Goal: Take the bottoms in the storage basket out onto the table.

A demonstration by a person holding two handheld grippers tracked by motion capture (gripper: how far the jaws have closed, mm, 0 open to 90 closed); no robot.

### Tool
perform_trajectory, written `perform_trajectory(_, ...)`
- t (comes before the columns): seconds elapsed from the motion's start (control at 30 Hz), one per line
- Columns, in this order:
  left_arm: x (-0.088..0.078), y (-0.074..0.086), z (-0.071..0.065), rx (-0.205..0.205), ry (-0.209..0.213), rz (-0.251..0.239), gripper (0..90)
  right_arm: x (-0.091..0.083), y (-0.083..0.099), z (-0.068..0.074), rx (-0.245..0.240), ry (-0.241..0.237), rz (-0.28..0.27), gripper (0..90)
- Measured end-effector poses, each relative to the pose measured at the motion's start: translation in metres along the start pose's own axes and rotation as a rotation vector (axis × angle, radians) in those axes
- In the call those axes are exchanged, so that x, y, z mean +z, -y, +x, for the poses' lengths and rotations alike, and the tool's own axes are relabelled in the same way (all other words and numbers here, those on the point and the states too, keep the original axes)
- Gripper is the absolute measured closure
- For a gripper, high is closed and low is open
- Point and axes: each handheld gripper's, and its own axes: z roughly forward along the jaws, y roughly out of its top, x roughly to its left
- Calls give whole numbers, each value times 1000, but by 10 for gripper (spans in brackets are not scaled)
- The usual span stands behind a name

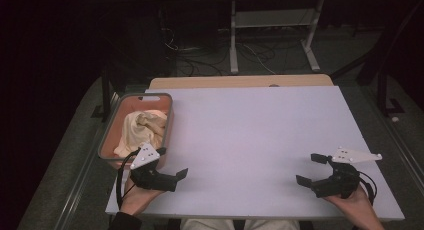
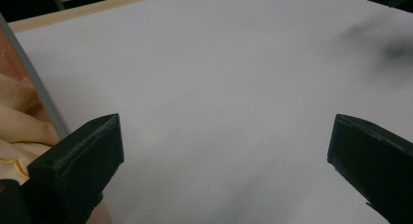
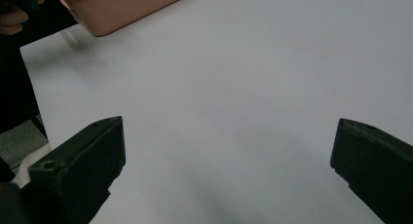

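Resting hands: a person's left hand (image 1: pixel 135 199) and right hand (image 1: pixel 356 202) come in over the near edge of the white table (image 1: pixel 260 140), each holding a black two-jaw gripper.
Left gripper: the left gripper (image 1: pixel 172 176) lies just beside the near end of the basket (image 1: pixel 170 121), its jaws spread wide and holding nothing; its own view shows both jaw tips far apart over bare table.
Right gripper: the right gripper (image 1: pixel 311 169) sits at the table's near right corner, well apart from the basket, jaws likewise parted and empty, pointing toward the table's middle.
Basket: a salmon-pink basket with a grey rim stands on the table's left edge, beyond and beside the left gripper.
Cloth: a crumpled cream cloth (image 1: pixel 142 130) lies inside the basket, apart from both grippers and nearer the left one.
High view adds: both hands, both grippers and the whole basket with the cloth in it; past the table's far edge, a wooden strip (image 1: pixel 240 82), cables (image 1: pixel 215 55) on the floor and a white stand (image 1: pixel 272 25).
Left gripper view adds: close folds of the cloth (image 2: pixel 19 121) and the basket's grey rim (image 2: pixel 41 100) beside the left jaw.
Right gripper view adds: the basket's pink outer wall (image 3: pixel 131 7) from the side, far across the table, its contents hidden.
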Motion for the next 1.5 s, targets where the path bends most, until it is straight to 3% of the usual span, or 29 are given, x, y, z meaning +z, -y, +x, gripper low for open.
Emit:
perform_trajectory(0.47,-15,-7,9,-5,-21,20,0,0,0,0,3,1,3,0)
perform_trajectory(1.23,-34,-27,19,24,-45,50,0,3,0,0,0,-13,22,0)
perform_trajectory(1.5,-39,-34,29,23,-60,71,0,3,0,0,0,-15,22,0)
